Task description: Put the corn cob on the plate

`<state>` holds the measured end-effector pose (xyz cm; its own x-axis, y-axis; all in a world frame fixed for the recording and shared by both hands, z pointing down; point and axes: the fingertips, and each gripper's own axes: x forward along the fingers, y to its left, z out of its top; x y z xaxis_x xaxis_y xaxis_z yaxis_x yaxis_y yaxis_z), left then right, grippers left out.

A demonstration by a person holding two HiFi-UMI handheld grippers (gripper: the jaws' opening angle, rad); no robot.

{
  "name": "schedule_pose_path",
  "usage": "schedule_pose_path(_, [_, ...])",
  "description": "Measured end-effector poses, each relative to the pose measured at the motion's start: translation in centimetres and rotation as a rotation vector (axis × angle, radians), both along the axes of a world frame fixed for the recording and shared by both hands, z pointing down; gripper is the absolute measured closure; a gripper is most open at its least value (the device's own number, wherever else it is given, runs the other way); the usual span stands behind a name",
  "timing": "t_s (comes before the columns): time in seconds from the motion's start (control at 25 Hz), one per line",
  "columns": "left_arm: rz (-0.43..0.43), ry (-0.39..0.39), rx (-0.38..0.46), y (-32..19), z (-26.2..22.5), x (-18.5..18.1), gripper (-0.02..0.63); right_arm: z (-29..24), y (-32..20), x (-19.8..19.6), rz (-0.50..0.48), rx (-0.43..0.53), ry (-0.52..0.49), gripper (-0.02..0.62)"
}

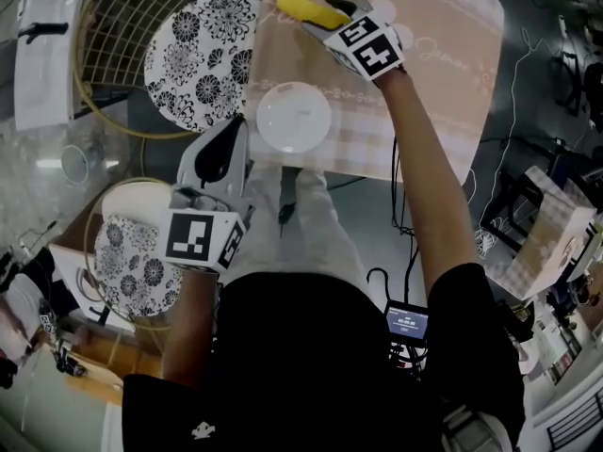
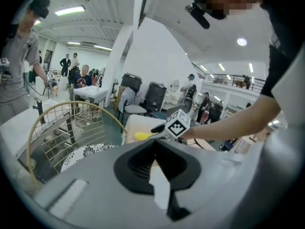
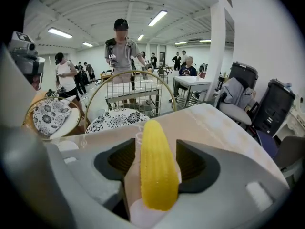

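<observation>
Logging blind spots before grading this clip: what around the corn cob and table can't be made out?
- Corn cob: head view, one end is hidden under the right gripper.
- Table: head view, far edge cut off by the picture's top.
- Small screen: head view, readout too small to read.

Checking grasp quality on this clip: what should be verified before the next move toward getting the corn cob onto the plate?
1. Yellow corn cob sits between the right gripper fingers: ok.
2. Fingers closed on the cob: not ok, they stand apart.
3. Round white plate bare: ok.
4. Left gripper off the plate: ok, it is beside the rim, shut and empty.
5. Way from cob to plate free: ok, only beige tablecloth lies between them.
</observation>
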<state>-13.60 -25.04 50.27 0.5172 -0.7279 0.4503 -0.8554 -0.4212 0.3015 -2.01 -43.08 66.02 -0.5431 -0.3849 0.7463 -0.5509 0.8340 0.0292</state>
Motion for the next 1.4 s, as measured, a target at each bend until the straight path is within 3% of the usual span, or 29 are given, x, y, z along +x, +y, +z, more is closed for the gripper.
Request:
schedule_pose_path(0.36, [0.002, 0.003, -0.009, 0.1, 0.4, 0.3, 0.597, 3.7, 0.2, 0.1, -0.044, -0.056, 0.1, 0.308])
schedule_pose_path(1.0, [0.001, -0.002, -0.005, 0.1, -0.1, 0.5, 0.597, 4.0, 0.0, 0.6, 0.013, -0.043, 0.047, 0.342])
schedule_pose_path(1.4, [0.0, -0.003, 0.003, 1.1, -0.3, 1.0, 0.597, 1.8, 2.8, -1.1, -0.038, -0.032, -0.008, 0.342])
